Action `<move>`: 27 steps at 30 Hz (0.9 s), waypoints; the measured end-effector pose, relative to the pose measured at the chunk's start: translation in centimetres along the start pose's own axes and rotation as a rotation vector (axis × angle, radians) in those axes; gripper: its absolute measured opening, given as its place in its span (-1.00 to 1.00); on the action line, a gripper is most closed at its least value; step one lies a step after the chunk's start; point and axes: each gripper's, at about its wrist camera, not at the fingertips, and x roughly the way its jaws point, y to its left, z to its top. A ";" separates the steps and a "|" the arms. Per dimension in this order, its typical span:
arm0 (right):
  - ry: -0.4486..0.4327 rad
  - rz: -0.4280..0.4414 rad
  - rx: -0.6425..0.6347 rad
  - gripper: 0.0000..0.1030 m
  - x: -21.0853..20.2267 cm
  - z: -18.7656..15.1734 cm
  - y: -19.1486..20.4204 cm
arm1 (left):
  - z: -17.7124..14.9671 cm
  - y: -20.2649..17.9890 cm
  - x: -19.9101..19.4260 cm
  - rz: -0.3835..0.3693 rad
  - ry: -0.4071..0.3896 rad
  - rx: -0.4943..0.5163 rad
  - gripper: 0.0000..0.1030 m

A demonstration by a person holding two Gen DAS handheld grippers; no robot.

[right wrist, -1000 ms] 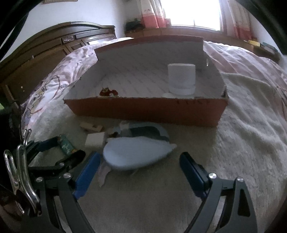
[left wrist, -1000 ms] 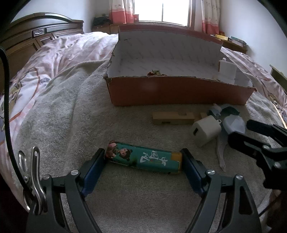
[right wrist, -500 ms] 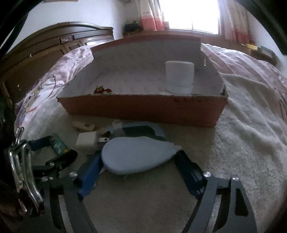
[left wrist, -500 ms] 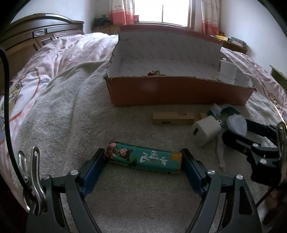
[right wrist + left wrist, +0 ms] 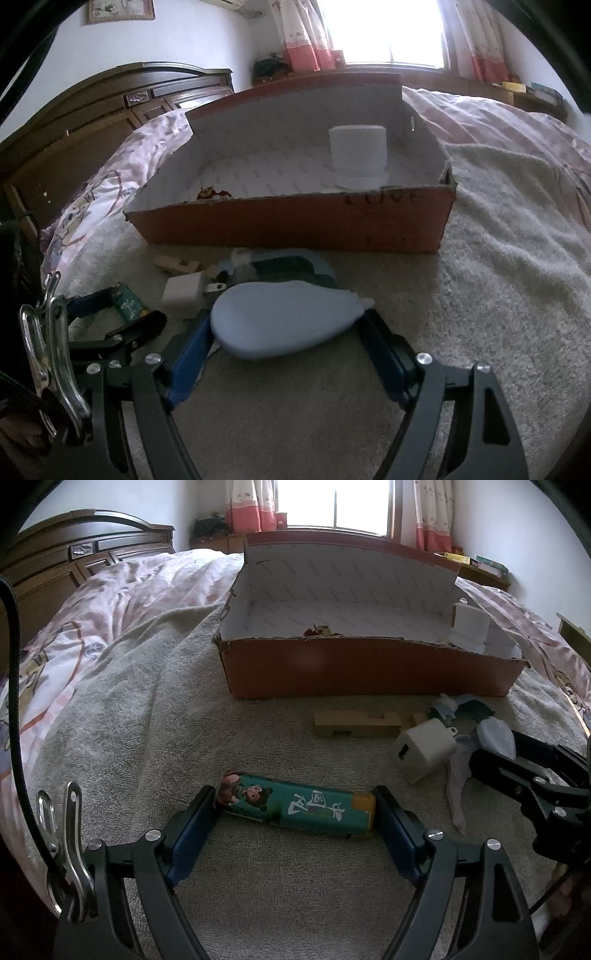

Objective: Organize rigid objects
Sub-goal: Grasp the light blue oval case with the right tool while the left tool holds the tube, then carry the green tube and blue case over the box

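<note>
On the grey towel (image 5: pixel 258 893) spread over the bed, the left gripper (image 5: pixel 297 812) is standing wide around a teal tin (image 5: pixel 295 806) lying crosswise, its blue pads (image 5: pixel 192 830) touching the tin's two ends. The right gripper (image 5: pixel 284 332) is closing its pads on a pale blue teardrop-shaped case (image 5: pixel 280 321), one pad pressing each end, so the jaws are sitting fairly wide. Whether the case is off the towel I cannot tell. Just left of the case, a white charger cube (image 5: pixel 183 291) is resting on the towel, with a wooden block (image 5: pixel 356 723) beyond it and a second blue-and-dark object (image 5: pixel 288 262) (partly hidden by the case) lying just behind. Farther back, the open cardboard box (image 5: pixel 295 225) is sitting on the towel, holding a white cylindrical item (image 5: pixel 358 155) near its right end and a small red-and-yellow thing (image 5: pixel 212 192) near the front wall. A pink quilt (image 5: pixel 122 602) is covering the bed behind.
</note>
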 end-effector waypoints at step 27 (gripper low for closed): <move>-0.031 0.082 0.065 0.62 -0.4 -0.3 -1.3 | 1.6 -0.6 -2.3 -0.035 -0.033 -0.017 0.63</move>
